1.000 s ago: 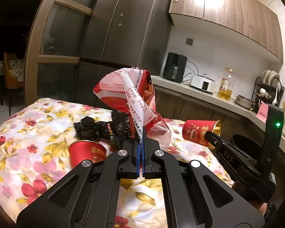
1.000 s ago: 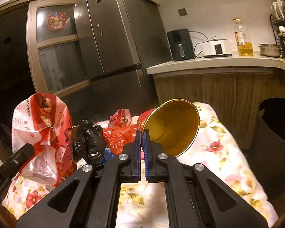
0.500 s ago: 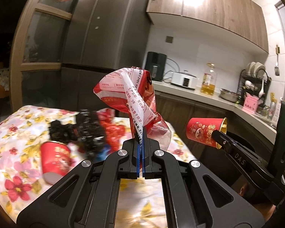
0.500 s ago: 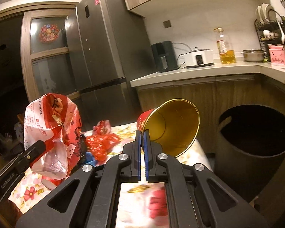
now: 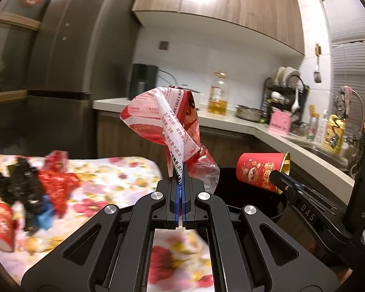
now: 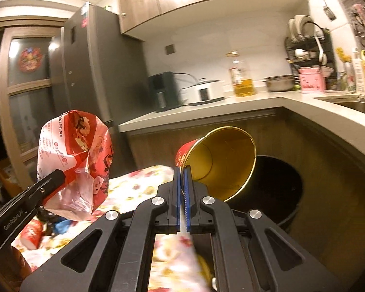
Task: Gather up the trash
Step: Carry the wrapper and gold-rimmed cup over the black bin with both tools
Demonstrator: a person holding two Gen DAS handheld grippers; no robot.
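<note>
A kitchen is shown under warm light: a grey fridge [image 5: 68,56] at the left, wooden cabinets [image 5: 214,12] overhead, and a pale L-shaped counter [image 6: 231,104] on which an oil bottle [image 5: 217,95], a metal pot [image 5: 249,114], a pink box [image 5: 279,121] and a dish rack [image 5: 287,90] are carried. A surface covered by a floral cloth [image 5: 114,170] is seen low at the left, its far right corner lying just beside a black trash bin [image 6: 277,187] on the floor. Crumpled black and red wrappers [image 5: 36,185] and a red cup on its side [image 5: 0,223] are left near the surface's left edge, blurred. The left tongs [image 5: 181,187] are clenched on a red and white snack bag [image 5: 172,124], which is held clear of the surface; its long axis is kept roughly upright, the crumpled body rising above the tips and a clear tail hanging to the right toward the bin. The right tongs [image 6: 182,182] are closed on the rim of a red paper cup [image 6: 219,163] with a gold lining. The cup is held on its side above the bin's near rim, its long axis roughly level, the open mouth turned back toward the right wrist camera and the base pointed away toward the fridge.
</note>
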